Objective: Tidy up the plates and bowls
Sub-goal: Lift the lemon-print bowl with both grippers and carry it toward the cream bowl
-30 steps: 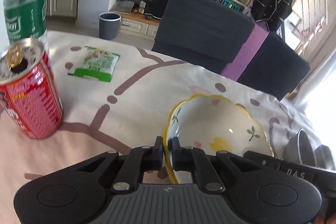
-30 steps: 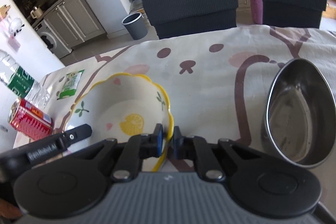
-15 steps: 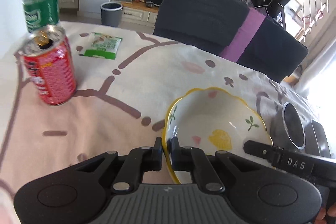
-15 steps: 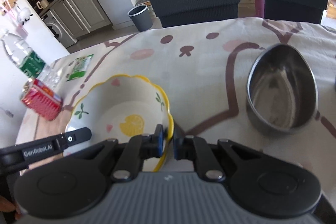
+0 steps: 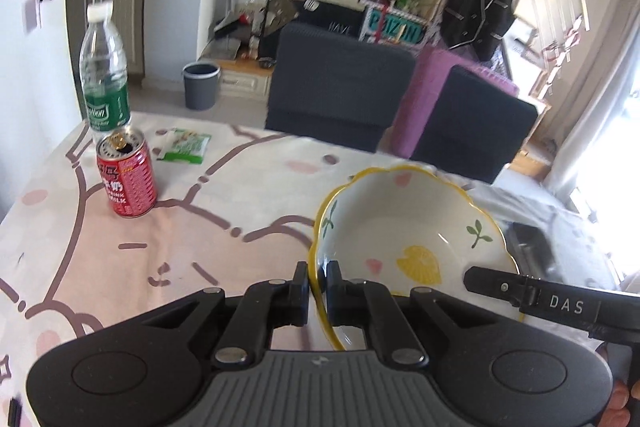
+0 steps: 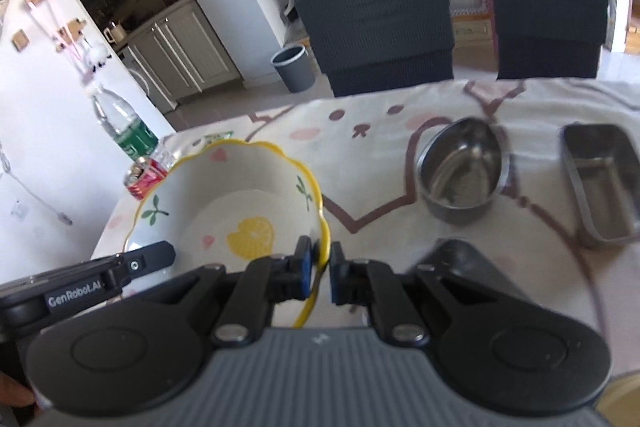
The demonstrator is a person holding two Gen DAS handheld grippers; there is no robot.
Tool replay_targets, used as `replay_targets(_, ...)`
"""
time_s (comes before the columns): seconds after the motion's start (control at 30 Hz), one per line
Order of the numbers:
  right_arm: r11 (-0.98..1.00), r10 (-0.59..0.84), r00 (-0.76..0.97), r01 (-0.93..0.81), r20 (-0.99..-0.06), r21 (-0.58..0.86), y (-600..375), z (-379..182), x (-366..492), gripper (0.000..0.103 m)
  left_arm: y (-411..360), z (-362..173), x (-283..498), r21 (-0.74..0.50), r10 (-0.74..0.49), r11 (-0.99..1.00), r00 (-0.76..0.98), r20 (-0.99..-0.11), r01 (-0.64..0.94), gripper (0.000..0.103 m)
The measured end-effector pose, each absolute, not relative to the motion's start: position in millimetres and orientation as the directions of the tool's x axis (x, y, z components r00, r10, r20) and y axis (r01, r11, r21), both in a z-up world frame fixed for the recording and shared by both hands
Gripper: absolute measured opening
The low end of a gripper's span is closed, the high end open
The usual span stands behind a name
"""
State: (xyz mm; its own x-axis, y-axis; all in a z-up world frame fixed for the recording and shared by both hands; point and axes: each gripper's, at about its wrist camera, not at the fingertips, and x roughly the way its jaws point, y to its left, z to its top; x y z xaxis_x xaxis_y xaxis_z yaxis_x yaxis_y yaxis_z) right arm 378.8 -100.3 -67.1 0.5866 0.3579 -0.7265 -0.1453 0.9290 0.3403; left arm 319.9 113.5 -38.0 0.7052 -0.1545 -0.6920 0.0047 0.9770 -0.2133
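A white ceramic bowl (image 5: 408, 227) with a yellow scalloped rim and a lemon print is held above the table by both grippers. My left gripper (image 5: 318, 277) is shut on its left rim. My right gripper (image 6: 320, 265) is shut on its right rim; the bowl also shows in the right wrist view (image 6: 236, 203). A round steel bowl (image 6: 460, 167) and a rectangular steel tray (image 6: 600, 179) stand on the table to the right. A dark flat object (image 6: 464, 267) lies just ahead of the right gripper.
A red drink can (image 5: 126, 179), a water bottle (image 5: 105, 83) and a green snack packet (image 5: 185, 147) stand at the table's left. Two dark chairs (image 6: 376, 27) stand behind the table. The tablecloth (image 5: 200, 219) has a cartoon print.
Both grippers have lifted the bowl higher off the table and pulled back; the can and steel bowl now look smaller and farther. The steel tray has come into view.
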Motion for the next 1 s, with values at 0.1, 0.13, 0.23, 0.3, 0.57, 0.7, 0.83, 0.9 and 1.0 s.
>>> replay_targets(0.1, 0.934, 0.345, 0.610, -0.153, -0.713, 0.322, -119, -48, 355, 0.011, 97, -23, 299, -0.227, -0.178, 0.973, 0.719, -0.671, 0.029, 0.008)
replay_targets(0.13, 0.935, 0.342, 0.617, -0.151, -0.709, 0.320, -126, -42, 346, 0.011, 91, -19, 292, -0.233, -0.188, 0.972, 0.723, -0.665, 0.039, 0.008)
replay_targets(0.23, 0.939, 0.331, 0.631, -0.145, -0.702, 0.312, -146, -29, 321, 0.011, 74, -9, 274, -0.245, -0.214, 0.967, 0.733, -0.645, 0.067, 0.008)
replay_targets(0.3, 0.941, 0.324, 0.641, -0.145, -0.696, 0.305, -157, -23, 308, 0.011, 62, -5, 261, -0.250, -0.230, 0.964, 0.740, -0.632, 0.086, 0.009)
replay_targets(0.57, 0.954, 0.280, 0.669, -0.113, -0.689, 0.278, -210, -17, 257, 0.011, 13, -10, 226, -0.283, -0.308, 0.945, 0.733, -0.606, 0.163, 0.009)
replay_targets(0.7, 0.952, 0.265, 0.681, -0.074, -0.683, 0.297, -238, -21, 236, 0.011, -13, -16, 214, -0.279, -0.343, 0.936, 0.726, -0.596, 0.214, 0.009)
replay_targets(0.83, 0.951, 0.235, 0.694, -0.020, -0.681, 0.307, -263, -31, 219, 0.011, -36, -27, 214, -0.291, -0.388, 0.921, 0.691, -0.610, 0.259, 0.009)
replay_targets(0.9, 0.949, 0.224, 0.690, 0.006, -0.688, 0.315, -276, -33, 211, 0.011, -46, -33, 215, -0.299, -0.406, 0.913, 0.674, -0.617, 0.277, 0.009)
replay_targets(1.0, 0.950, 0.198, 0.685, 0.042, -0.701, 0.309, -293, -38, 203, 0.011, -61, -45, 219, -0.321, -0.433, 0.901, 0.639, -0.636, 0.291, 0.009)
